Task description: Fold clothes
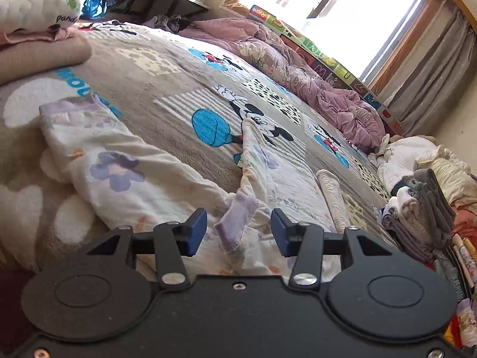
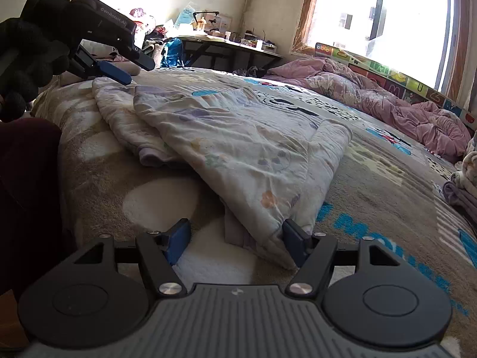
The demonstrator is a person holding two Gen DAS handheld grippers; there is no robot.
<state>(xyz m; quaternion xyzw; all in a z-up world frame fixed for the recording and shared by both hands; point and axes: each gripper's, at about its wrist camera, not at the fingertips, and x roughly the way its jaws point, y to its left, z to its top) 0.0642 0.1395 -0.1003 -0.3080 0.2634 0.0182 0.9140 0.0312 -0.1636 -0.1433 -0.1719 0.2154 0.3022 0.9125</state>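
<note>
Clothes waited on the bed, and both grippers were open.

Flowery pajamas (image 1: 155, 176) lay half spread across the middle of the cartoon blanket (image 1: 167, 113), likely so they could be folded flat. Left gripper (image 1: 238, 232) had wide fingers with a purple cuff (image 1: 235, 223) between them, not pinched. Right gripper (image 2: 235, 241) was wide too, around the near edge of the cloth at the bottom of the frame. Folded clothes (image 1: 423, 214) sat stacked at the right.
</note>
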